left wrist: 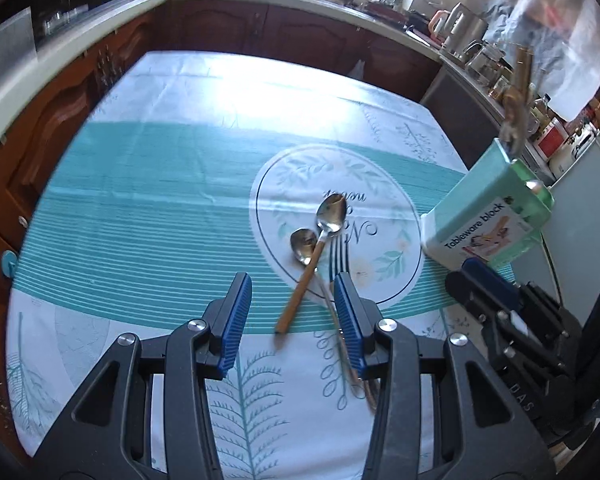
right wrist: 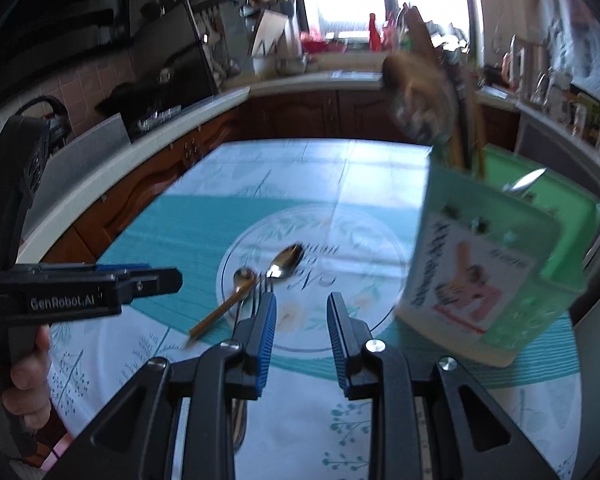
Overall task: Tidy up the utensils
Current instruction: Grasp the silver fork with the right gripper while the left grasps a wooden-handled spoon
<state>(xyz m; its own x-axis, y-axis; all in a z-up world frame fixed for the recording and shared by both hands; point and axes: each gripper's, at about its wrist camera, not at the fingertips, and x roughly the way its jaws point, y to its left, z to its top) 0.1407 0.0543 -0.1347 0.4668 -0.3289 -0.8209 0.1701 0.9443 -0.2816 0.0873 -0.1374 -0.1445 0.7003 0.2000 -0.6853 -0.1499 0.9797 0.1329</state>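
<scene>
Both claws are held apart and empty above the patterned tablecloth (left wrist: 140,208): the left gripper (left wrist: 292,308) is poised over the handles of the loose cutlery, and the right gripper (right wrist: 302,320) is set between that cutlery and the green holder (right wrist: 496,264). Two spoons (left wrist: 331,213) and a fork (left wrist: 339,254) are left crossed in a small pile on the round print, while the holder, already stocked with a few utensils, is seen tilted and blurred at the table's right side. Because the handles overlap, two pieces could be pinched together or one knocked aside, and the leaning holder might be tipped over by a careless nudge.
</scene>
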